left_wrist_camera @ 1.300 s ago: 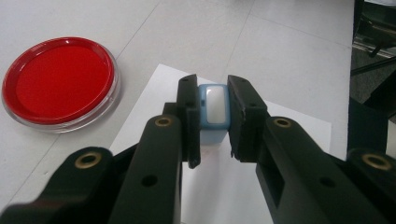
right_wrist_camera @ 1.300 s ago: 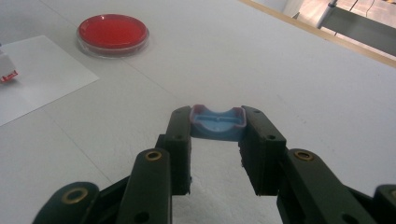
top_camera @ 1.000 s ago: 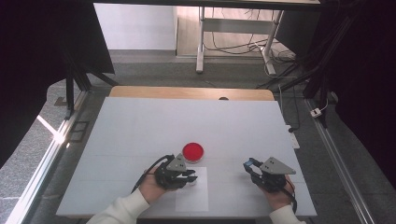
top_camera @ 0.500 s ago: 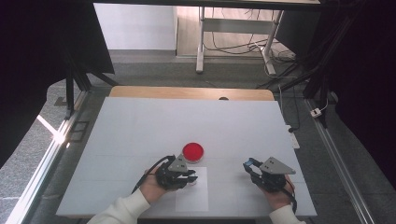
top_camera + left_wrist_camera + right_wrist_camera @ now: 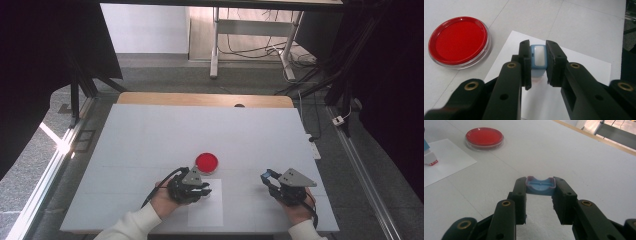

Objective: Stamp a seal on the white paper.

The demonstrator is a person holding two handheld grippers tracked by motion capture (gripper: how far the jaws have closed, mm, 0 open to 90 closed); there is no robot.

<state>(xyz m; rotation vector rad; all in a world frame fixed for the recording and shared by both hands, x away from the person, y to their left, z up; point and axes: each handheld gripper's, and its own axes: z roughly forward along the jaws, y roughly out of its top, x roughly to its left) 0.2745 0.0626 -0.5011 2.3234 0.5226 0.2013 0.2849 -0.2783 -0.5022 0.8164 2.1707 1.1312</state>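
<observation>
**benchop:** Quick check-in from the remote seat — comparing with the shots from a second ago, nothing has budged. Both hands sit exactly where they were, and the red ink pad [image 5: 206, 162] is in the same spot on the table [image 5: 150, 135].

**tabletop_tom:** So a pause? What's in the grippers?

**benchop:** The left gripper [image 5: 538, 62] is clamped on a light-blue stamp [image 5: 538, 57] — jaws pressed on both its sides, stamp upright over the white paper sheet [image 5: 579, 67]. From the right gripper view, its base looks to be touching the paper or a hair above it; I can't say which. The right gripper [image 5: 540, 185] is closed on the stamp's blue cap [image 5: 540, 185], held low over bare table, well apart from the sheet.

**tabletop_tom:** Meaning for the job?

**benchop:** My guess: cap's off, and I'm holding at the pressing step — either mid-imprint or about to be. No mark visible on the paper yet.

**tabletop_tom:** Poses?

**benchop:** In the high view the left hand [image 5: 162, 200] comes in from the bottom edge, its gripper aimed right across the sheet, ink pad just beyond. The right hand [image 5: 297, 210] rests near the front right corner, gripper pointing up-left.
</observation>
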